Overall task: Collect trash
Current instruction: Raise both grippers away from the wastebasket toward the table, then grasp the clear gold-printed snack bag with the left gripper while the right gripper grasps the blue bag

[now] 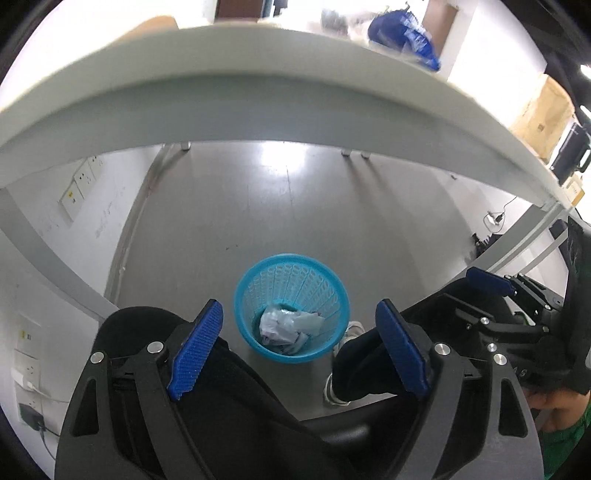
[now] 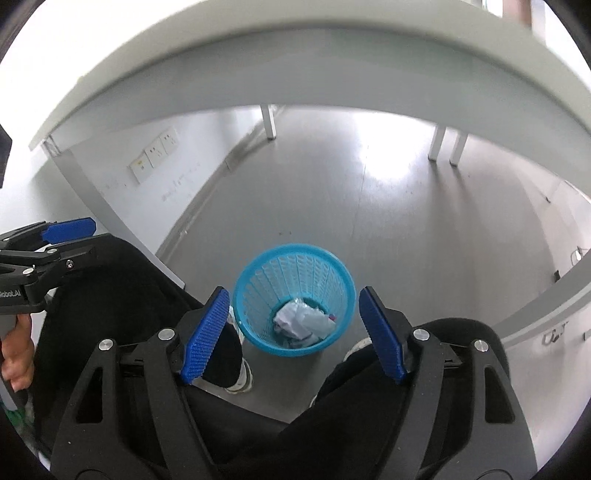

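Observation:
A light blue plastic mesh wastebasket [image 1: 291,284] stands on the grey floor under a white table; it also shows in the right wrist view [image 2: 295,273]. Crumpled pale plastic and paper trash [image 1: 286,326] lies at its bottom, also seen in the right wrist view [image 2: 304,319]. My left gripper [image 1: 299,347] is open and empty, held above the basket. My right gripper [image 2: 291,332] is open and empty, also above the basket. The right gripper shows at the right edge of the left wrist view [image 1: 491,284], and the left gripper at the left edge of the right wrist view [image 2: 66,230].
The white table edge [image 1: 258,107] arcs overhead in both views [image 2: 295,74]. The person's black-trousered legs [image 2: 122,295] and white shoes [image 1: 338,391] flank the basket. A blue bag [image 1: 406,33] and a cardboard box [image 1: 543,114] sit on the table. Wall sockets [image 2: 155,155] line the left wall.

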